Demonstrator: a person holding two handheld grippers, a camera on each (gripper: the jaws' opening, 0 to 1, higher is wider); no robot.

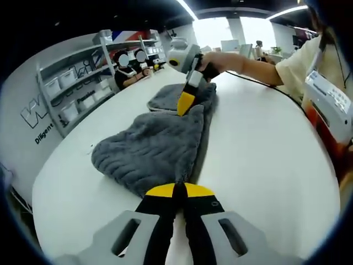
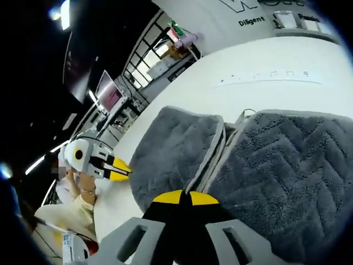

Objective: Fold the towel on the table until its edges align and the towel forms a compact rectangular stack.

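Observation:
A grey towel (image 1: 157, 141) with a chevron weave lies rumpled lengthwise on the white table (image 1: 265, 154). My left gripper (image 1: 177, 190) is shut on the towel's near edge. At the far part, my right gripper (image 1: 186, 104) comes down from a person's hand, its yellow tips pinching the cloth beside a flat far section. In the right gripper view, my right gripper (image 2: 185, 197) is shut on a seam of the towel (image 2: 276, 165), where two hemmed layers meet. The left gripper (image 2: 120, 170) shows at the towel's other end, jaws together.
Shelves with white bins (image 1: 77, 83) run along the table's left side, and seated people (image 1: 129, 66) are at the far end. The person's arm (image 1: 242, 61) reaches in from the right. Bare tabletop lies on both sides of the towel. A monitor (image 2: 107, 91) stands beyond the table.

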